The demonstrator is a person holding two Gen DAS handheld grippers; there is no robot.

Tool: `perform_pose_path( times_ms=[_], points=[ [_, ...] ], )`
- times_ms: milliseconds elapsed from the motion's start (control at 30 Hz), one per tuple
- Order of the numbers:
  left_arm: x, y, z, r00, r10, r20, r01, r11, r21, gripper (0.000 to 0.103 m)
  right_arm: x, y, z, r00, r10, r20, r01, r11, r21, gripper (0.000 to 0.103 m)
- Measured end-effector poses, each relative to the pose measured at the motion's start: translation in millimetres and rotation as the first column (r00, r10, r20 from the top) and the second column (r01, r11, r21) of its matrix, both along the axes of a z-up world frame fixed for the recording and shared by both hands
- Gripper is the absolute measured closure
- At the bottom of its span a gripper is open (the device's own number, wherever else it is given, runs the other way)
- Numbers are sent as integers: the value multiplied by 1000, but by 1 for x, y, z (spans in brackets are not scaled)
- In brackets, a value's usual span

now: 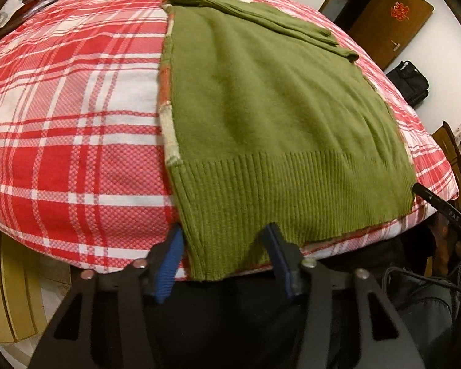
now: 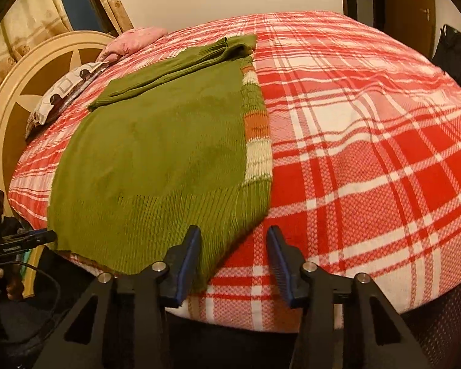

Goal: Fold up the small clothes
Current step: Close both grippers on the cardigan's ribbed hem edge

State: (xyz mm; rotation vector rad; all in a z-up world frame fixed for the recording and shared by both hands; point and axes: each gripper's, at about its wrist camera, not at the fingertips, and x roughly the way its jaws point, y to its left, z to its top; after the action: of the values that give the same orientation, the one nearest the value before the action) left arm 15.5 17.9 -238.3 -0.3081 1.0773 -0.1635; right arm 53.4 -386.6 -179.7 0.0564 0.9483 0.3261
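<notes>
your green sweater (image 1: pixel 261 117) lies flat on the bed (image 1: pixel 61 123), over the red and white plaid cover, and everything else here is best placed from it. its ribbed hem hangs just past the near edge of the bed, towards you. one sleeve (image 1: pixel 270 21) is folded across the far end of the sweater, and a strip of orange and cream stripes (image 2: pixel 255 129) shows along one long side from under the green layer.

your left gripper (image 1: pixel 224 246) sits at the hem corner, its jaws about half apart with the ribbed edge lying between them; the blue pads (image 1: pixel 169 264) do not appear to press on the knit. your right gripper (image 2: pixel 233 249) sits at the opposite hem corner, jaws likewise half apart: the inner pad rests against the hem edge, the other is over bare plaid cover, so nothing is clamped.

beyond the sweater's far end, a patterned pillow (image 2: pixel 64 92) and a pink one (image 2: pixel 135 40) lie by the round headboard (image 2: pixel 21 98). off to the sweater's side, past the bed, a black bag (image 1: pixel 410 81) sits on the floor near a brown door (image 1: pixel 393 21); whether anything is inside the bag cannot be told.
</notes>
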Motion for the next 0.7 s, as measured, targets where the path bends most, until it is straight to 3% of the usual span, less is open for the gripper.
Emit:
perform_pose_path(
  times_ms=[167,333,400,567,667,700],
  points=[
    [-1,-3,6,999,-10,35,10,1000,4,75,-1,-8,10,997,-41,68,42,999,-6,59],
    [4,-6,1,999,-15,28,15,1000,1,74,18,-22,6,995,-89,46,86,994,70,59],
    [5,-3,0,1000,1,25,0,1000,-21,69,23,-22,4,997,-64,45,58,992,111,59],
    [3,5,0,1000,20,23,-18,997,-70,69,24,-18,0,1000,-1,7,0,982,186,59],
    [0,6,1,999,3,41,-1,998,-64,74,19,-12,-5,999,46,-28,-40,981,189,81],
    [0,4,2,999,-2,49,5,998,-58,82,18,-11,-7,998,52,-40,-44,981,187,83]
  ],
)
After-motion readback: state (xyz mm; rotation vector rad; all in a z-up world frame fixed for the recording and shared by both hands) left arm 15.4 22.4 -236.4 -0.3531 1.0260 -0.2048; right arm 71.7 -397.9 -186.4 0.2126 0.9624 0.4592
